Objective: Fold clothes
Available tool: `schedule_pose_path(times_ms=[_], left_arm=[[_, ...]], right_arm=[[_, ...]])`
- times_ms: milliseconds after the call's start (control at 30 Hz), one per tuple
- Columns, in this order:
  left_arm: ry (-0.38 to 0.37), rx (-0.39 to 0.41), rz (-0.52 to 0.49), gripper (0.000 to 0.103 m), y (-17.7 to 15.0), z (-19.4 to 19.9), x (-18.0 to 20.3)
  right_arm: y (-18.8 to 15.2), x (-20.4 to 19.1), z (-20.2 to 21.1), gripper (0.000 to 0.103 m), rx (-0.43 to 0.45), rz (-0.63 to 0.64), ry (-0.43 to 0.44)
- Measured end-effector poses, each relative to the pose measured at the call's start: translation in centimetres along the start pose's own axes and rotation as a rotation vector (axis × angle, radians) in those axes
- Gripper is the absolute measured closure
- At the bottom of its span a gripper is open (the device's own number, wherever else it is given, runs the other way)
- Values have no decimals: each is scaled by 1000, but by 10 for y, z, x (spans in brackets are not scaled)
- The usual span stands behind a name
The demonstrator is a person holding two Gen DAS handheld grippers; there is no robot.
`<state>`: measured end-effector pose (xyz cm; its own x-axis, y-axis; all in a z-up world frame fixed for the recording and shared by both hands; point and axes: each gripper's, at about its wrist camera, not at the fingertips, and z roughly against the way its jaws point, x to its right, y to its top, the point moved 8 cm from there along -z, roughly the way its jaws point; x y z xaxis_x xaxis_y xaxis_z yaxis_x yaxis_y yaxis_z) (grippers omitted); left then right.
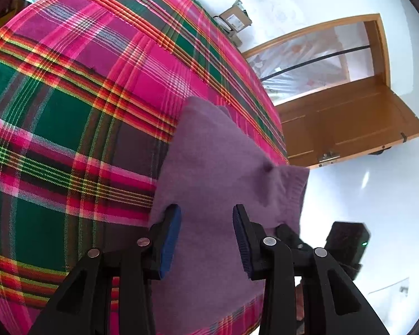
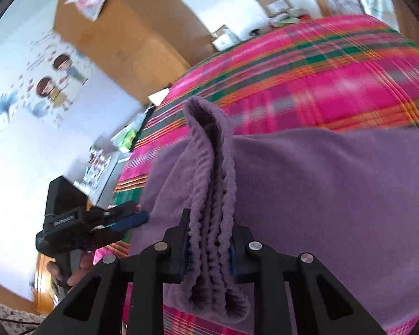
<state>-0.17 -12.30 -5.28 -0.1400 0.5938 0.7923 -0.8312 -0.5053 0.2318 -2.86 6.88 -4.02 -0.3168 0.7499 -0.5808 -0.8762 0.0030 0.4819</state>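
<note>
A purple knit sweater (image 1: 209, 162) lies on a bed with a pink, green and red plaid cover (image 1: 69, 97). My left gripper (image 1: 206, 223) is open just above the sweater's near part, with its blue pads on either side and no cloth between them. In the right wrist view my right gripper (image 2: 209, 240) is shut on a bunched ribbed edge of the sweater (image 2: 212, 195), which stands up in folds between the fingers. The rest of the sweater (image 2: 321, 195) spreads to the right. The left gripper (image 2: 120, 220) shows at the left, held by a hand (image 2: 78, 270).
A wooden door (image 1: 346, 122) stands open beyond the bed's right edge, with white floor around it. Cardboard boxes (image 1: 234, 19) sit on the floor past the bed. A wooden wardrobe (image 2: 120, 28), a wall with cartoon stickers (image 2: 50, 89) and a cluttered shelf (image 2: 103, 167) are to the left.
</note>
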Motion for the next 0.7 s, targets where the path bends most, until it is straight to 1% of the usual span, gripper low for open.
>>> schedule_pose_path(times_ms=[67, 133, 167, 200, 233, 567, 600, 667, 700], left_arm=[[3, -10, -3, 63, -2, -3, 1], [14, -11, -13, 63, -3, -4, 2], [21, -10, -19, 63, -3, -4, 3], [21, -10, -16, 63, -3, -4, 3], [22, -9, -14, 63, -2, -4, 3], [32, -11, -5, 63, -1, -6, 1], [32, -11, -3, 63, -2, -6, 1], [34, -10, -1, 63, -2, -6, 1], [35, -10, 0, 63, -2, -7, 2]], right_arm=[[-6, 13, -6, 80, -16, -32, -18], [-10, 20, -12, 76, -32, -53, -23], [-9, 21, -10, 74, -17, -45, -39], [-6, 21, -6, 66, 0, -33, -60], [-2, 18, -6, 60, 14, -10, -74], [39, -9, -5, 61, 151, 216, -211], [40, -10, -11, 64, 140, 224, -211], [40, -11, -16, 79, 125, 234, -207], [38, -10, -16, 90, 121, 237, -203]])
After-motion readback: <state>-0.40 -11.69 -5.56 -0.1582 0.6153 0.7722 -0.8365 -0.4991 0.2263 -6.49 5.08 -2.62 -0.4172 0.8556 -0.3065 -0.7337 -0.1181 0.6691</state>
